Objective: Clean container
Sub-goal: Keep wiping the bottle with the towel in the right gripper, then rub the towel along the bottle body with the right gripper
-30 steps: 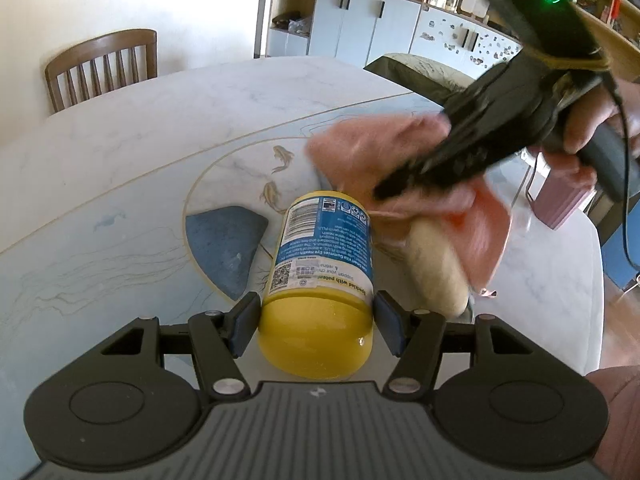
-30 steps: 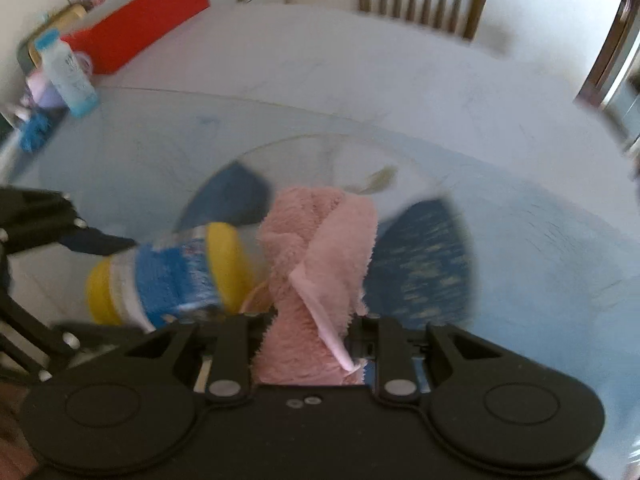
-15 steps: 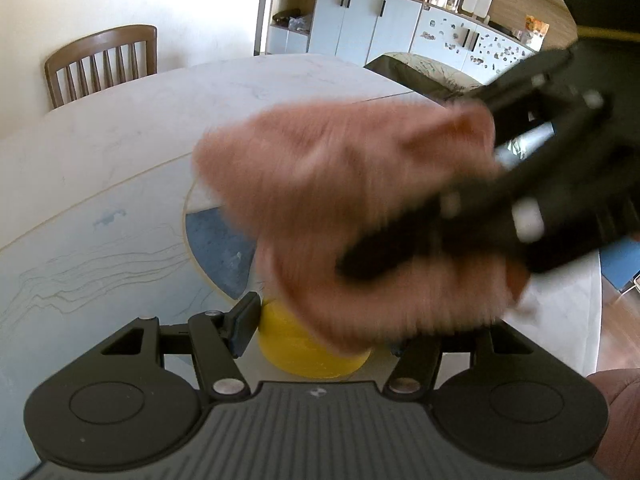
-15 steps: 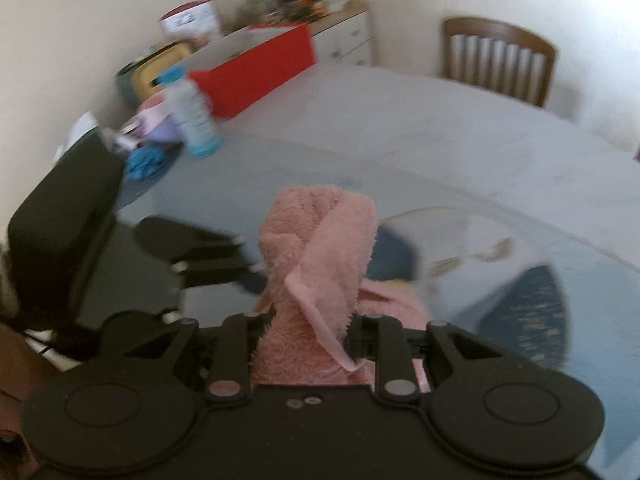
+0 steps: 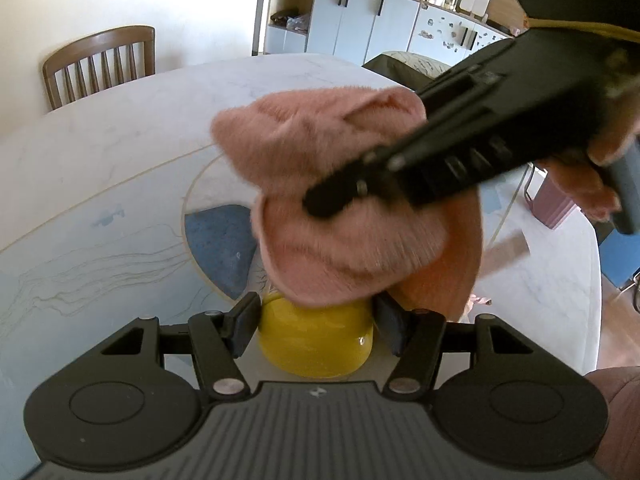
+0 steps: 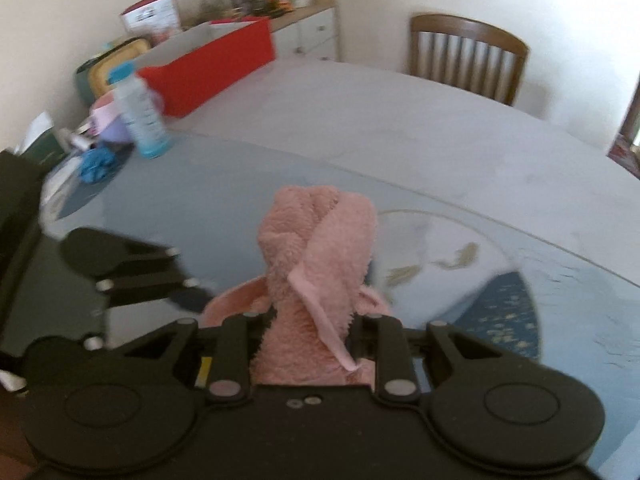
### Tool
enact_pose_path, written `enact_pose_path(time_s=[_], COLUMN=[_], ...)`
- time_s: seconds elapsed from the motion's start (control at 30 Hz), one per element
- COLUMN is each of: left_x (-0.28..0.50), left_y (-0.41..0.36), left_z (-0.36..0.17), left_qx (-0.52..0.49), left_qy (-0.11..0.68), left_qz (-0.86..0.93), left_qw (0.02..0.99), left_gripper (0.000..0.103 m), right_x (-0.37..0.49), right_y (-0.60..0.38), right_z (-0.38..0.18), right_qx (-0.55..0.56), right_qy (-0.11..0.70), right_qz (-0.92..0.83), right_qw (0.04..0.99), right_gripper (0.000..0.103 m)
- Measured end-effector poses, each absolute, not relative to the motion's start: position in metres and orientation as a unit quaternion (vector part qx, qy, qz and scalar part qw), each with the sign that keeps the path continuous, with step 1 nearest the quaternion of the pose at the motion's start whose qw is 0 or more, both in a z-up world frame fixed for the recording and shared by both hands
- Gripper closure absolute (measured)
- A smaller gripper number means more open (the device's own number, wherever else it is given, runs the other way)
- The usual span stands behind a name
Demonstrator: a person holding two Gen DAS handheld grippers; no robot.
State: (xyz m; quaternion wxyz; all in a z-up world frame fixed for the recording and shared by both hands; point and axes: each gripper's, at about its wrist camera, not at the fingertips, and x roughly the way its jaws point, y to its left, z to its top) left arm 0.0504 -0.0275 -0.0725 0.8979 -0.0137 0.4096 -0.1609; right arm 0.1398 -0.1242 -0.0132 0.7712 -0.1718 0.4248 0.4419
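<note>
Two grippers at work over one yellow bottle (image 5: 316, 350). Left gripper (image 5: 315, 328): jaws squeezed tight on the yellow end of the bottle, one on each side, holding it above the tabletop (image 5: 120, 128). Rest of the bottle hidden under the pink towel (image 5: 340, 208). Right gripper (image 5: 340, 204): reaching in from the right of the bottle, jaws shut on the fluffy pink towel, with a hand (image 5: 600, 168) around its handle. Towel pressed down on top of the bottle, a bit blurry. Same towel bunched up between the right gripper's jaws (image 6: 316, 344) in the right wrist view, with the left gripper (image 6: 192, 296) to the left of it. Far beyond the bottle, a wooden chair (image 5: 100, 66) at the tabletop's edge. Blue patch (image 5: 220, 248) on the tabletop, just left of the bottle.
</note>
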Motion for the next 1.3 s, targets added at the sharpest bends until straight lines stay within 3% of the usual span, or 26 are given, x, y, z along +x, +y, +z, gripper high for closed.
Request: enact_pose_path(time_s=[0.23,0.5,0.6,0.87,1.3], left_x=[0.051,0.051,0.051,0.051,0.050], left_y=[-0.027,-0.027,-0.027,-0.027,-0.028], left_z=[-0.072,-0.072,-0.073,-0.073,-0.073], left_qx=[-0.014,-0.014,-0.017,-0.020,-0.018], left_qy=[0.410,0.410,0.411,0.411,0.410], left_qz=[-0.161,-0.161,-0.161,-0.160,-0.159], left_qw=[0.898,0.898,0.897,0.897,0.898], left_gripper=[0.042,0.042,0.042,0.042,0.042], right_x=[0.178,0.175,0.172,0.156,0.113], right_y=[-0.148,-0.161,-0.166,-0.172,-0.129], right_z=[-0.029,-0.058,-0.048,0.008,-0.014], right_qx=[-0.130,-0.167,-0.194,-0.112,-0.126], right_qy=[0.452,0.489,0.469,0.418,0.452], right_qz=[0.390,0.369,0.356,0.421,0.503], right_qw=[0.792,0.773,0.784,0.798,0.726], right_gripper=[0.078,0.079,0.078,0.078,0.078])
